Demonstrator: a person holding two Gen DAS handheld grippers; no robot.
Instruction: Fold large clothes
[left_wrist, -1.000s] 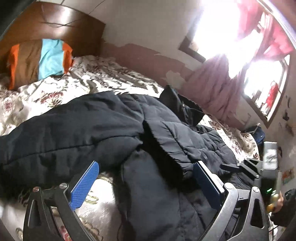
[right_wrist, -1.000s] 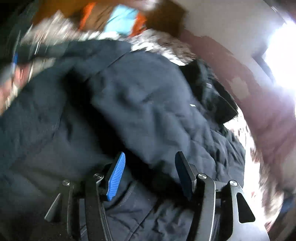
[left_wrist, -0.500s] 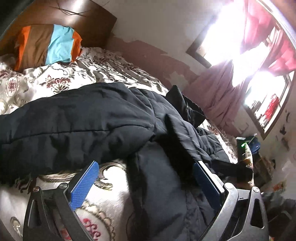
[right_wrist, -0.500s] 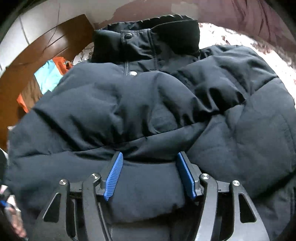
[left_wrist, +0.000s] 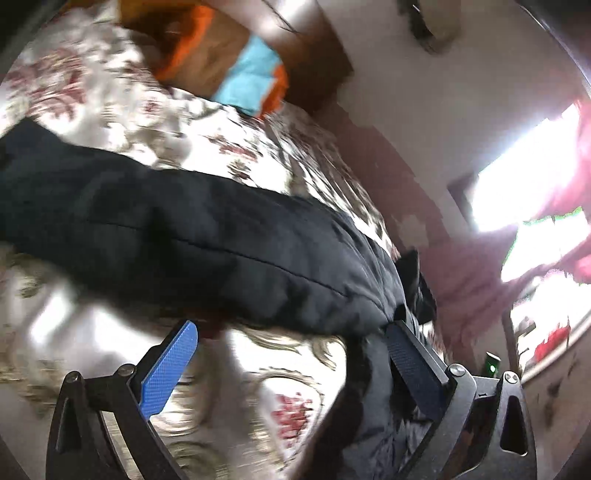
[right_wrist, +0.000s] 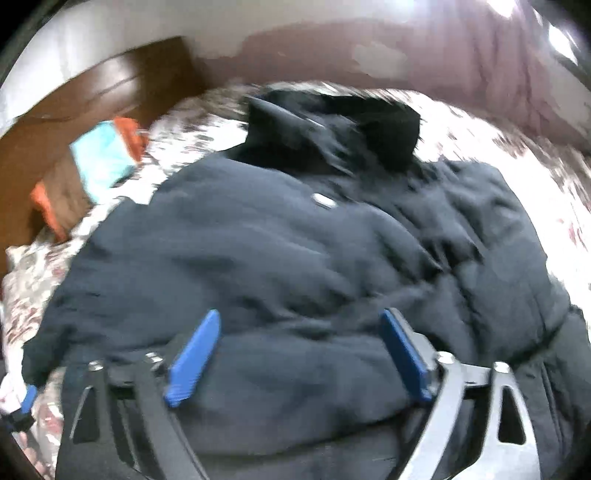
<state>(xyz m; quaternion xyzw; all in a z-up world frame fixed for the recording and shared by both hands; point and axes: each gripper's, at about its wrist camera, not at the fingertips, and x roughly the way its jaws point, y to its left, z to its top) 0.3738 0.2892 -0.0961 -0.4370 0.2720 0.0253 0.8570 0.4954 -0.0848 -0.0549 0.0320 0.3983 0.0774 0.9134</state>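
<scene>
A large dark navy puffer jacket (right_wrist: 295, 258) lies spread on a flower-patterned bedspread (left_wrist: 229, 147). In the right wrist view its collar (right_wrist: 332, 125) points away and its body fills the frame. My right gripper (right_wrist: 299, 350) is open, its blue pads wide apart just above the jacket's lower body, holding nothing. In the left wrist view a sleeve of the jacket (left_wrist: 184, 236) stretches across the bed. My left gripper (left_wrist: 291, 362) is open and empty, low over the bedspread beside the sleeve, its right finger against the jacket's edge.
A striped orange, brown and turquoise pillow (left_wrist: 236, 74) leans on the dark wooden headboard (right_wrist: 110, 92) at the bed's far end. A bright window with red curtains (left_wrist: 535, 177) is on the right wall. Both views are motion-blurred.
My right gripper's jaws have opened wider and it has drawn back a little from the jacket. My left gripper has dropped lower and swung left along the sleeve, toward the pillow end.
</scene>
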